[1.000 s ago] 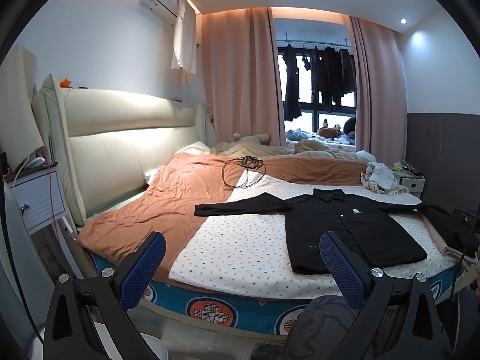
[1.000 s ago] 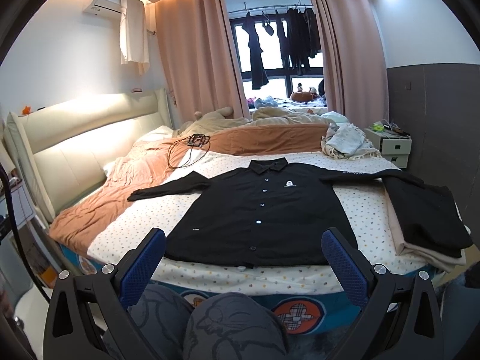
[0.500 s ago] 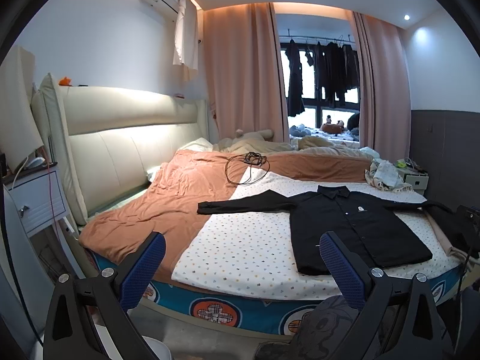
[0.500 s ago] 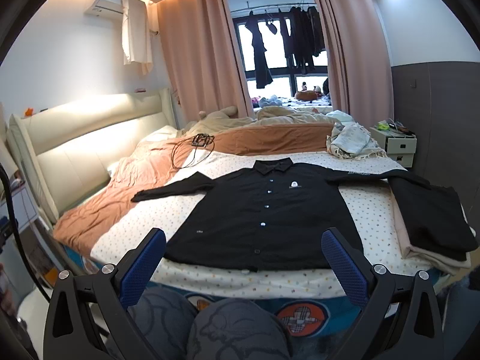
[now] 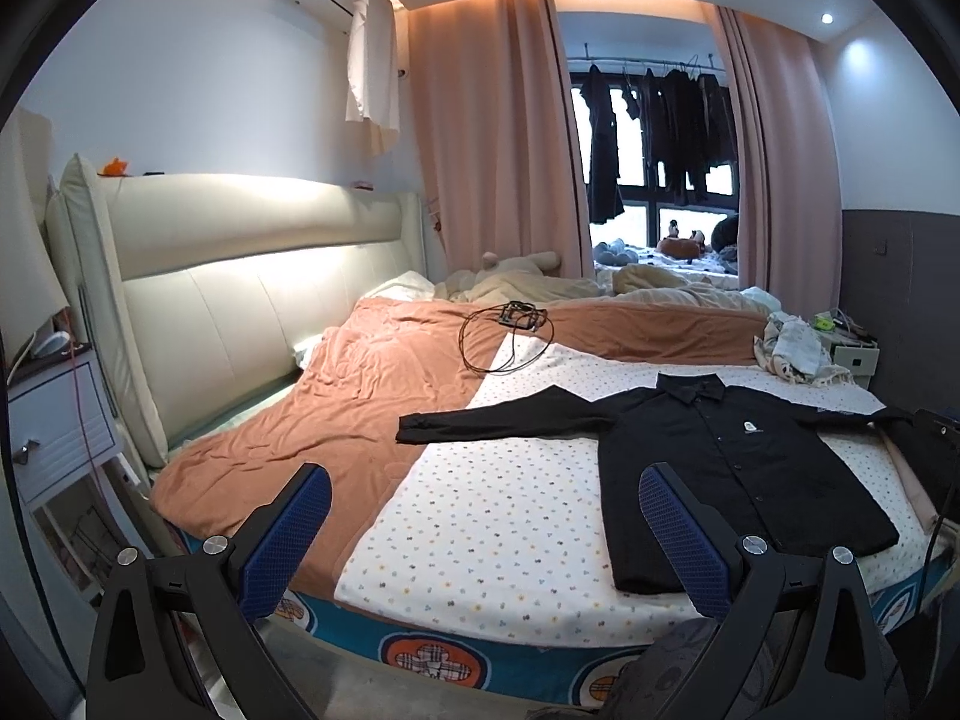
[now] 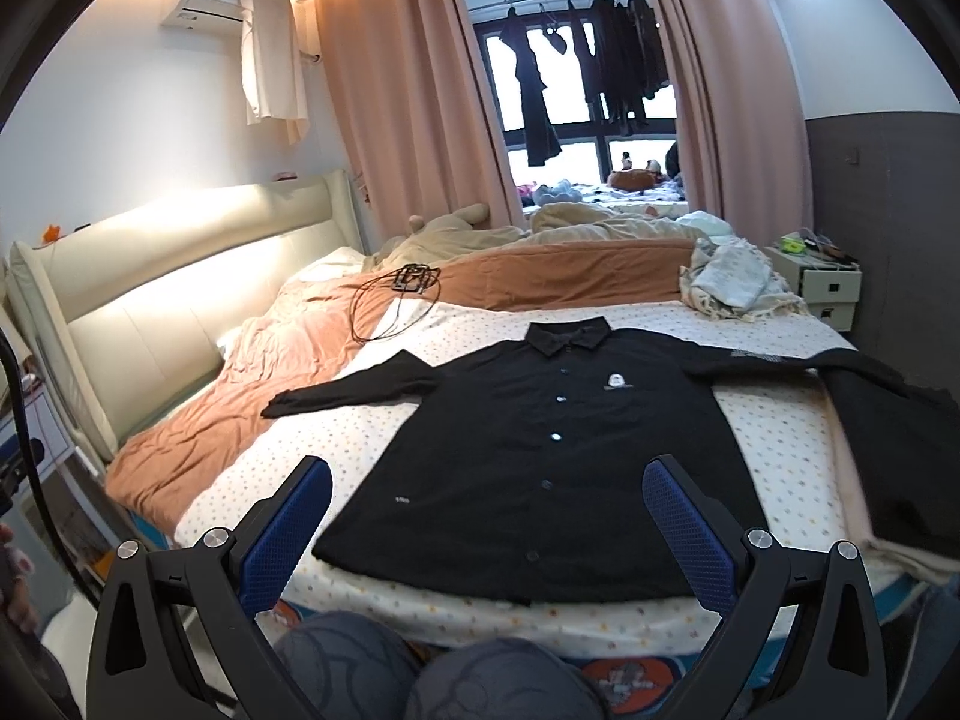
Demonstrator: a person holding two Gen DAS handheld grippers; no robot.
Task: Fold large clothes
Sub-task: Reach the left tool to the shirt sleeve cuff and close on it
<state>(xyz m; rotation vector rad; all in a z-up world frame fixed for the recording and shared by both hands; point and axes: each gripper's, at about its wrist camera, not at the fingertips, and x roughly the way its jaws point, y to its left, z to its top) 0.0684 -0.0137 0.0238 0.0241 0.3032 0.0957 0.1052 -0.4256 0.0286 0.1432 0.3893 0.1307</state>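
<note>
we judge the black shirt [image 6: 540, 450] soft, light and limp, likely to sag and slide on the dotted sheet [image 5: 498, 516]; best pinched at a sleeve cuff or hem corner. it lies flat, face up on the bed, buttoned, collar away from us, sleeves spread, small white chest logo. left gripper [image 5: 480, 534] and right gripper [image 6: 486, 531] hang before the bed edge, fingers wide apart, holding nothing.

Warm cove light, fisheye-warped edges
</note>
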